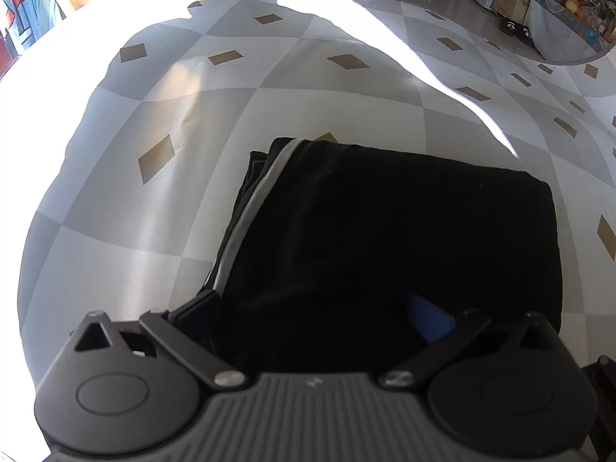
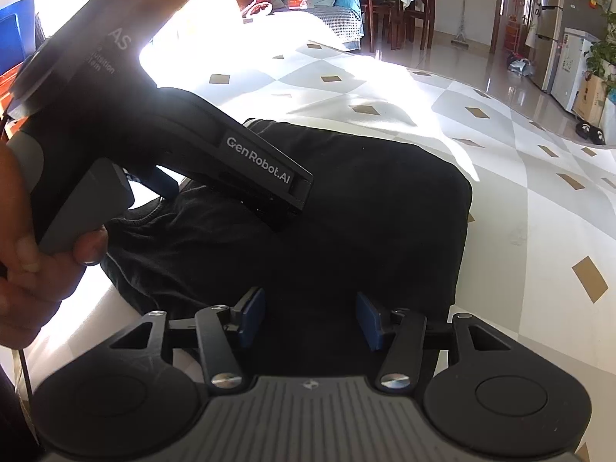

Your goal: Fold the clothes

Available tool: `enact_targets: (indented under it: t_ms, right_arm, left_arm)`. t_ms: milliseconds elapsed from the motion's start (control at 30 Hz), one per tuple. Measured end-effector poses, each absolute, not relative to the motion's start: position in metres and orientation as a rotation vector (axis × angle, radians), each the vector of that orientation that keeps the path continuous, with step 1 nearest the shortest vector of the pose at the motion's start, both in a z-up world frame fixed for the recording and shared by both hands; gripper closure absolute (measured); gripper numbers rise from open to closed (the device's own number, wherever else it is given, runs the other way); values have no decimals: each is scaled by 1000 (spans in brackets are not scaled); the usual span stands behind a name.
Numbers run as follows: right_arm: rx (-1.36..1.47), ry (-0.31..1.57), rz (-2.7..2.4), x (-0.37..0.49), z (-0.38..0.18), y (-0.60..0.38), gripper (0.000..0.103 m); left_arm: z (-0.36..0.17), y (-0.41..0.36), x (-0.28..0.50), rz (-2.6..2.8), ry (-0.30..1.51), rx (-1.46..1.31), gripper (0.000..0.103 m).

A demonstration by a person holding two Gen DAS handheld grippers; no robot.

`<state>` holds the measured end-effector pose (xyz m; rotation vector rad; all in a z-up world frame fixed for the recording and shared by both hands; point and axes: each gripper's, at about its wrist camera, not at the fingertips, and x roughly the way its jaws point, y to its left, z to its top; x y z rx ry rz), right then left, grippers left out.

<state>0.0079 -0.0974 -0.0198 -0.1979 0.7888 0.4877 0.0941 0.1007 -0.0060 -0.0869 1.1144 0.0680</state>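
A black garment (image 1: 385, 238) with a pale stripe (image 1: 250, 211) along one seam lies in a compact, layered rectangle on the tabletop (image 1: 115, 231), which is covered in a grey-and-white diamond-patterned cloth. It sits near the tabletop's near edge, squarely in front of both tools. That shape would fit a fold already made as well as a bundle waiting for another fold; the pictures do not settle which.

The left gripper (image 1: 312, 308) has its jaws spread wide, straddling the near edge of the fabric, one blue pad at the striped side and the other sunk in the dark cloth. The right gripper (image 2: 310, 317) has its jaws parted too, with black fabric between the pads but no pinch visible.

Risks, as I judge them: if either pair of jaws closes here, it may catch only the top layer, and lifting would peel the stack open. Dragging could skew the edges, or bunch the loose cloth cover beneath. The two tools are crowded, the left one reaching across the right wrist view, so they could knock together.

Hard to read: the black fabric swallows folds and layer edges; strong sunlight blows out the far side of the tabletop; the near hem is hidden behind the tool bodies; a hand (image 2: 34, 269) is cut off at the frame edge.
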Motion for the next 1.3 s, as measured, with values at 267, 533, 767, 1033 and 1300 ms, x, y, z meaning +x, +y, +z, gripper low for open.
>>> enact_targets:
  t_ms: [267, 533, 767, 1033, 1300]
  right_arm:
    - [-199, 796, 482, 1, -18, -101, 50]
    - [-199, 806, 473, -9, -18, -105, 49]
    - [-192, 816, 459, -14, -17, -111, 47]
    - [-180, 835, 440, -23, -14, -119, 47]
    - [-179, 841, 428, -37, -13, -129, 47]
  left_arm:
    - [-6, 99, 92, 83, 1110, -90, 0]
    - [-6, 93, 87, 102, 1101, -91, 0]
    - [-6, 81, 78, 110, 1083, -82, 0]
    - [-7, 67, 66, 81, 1069, -93, 0]
    - [-9, 54, 52, 67, 1058, -100, 0]
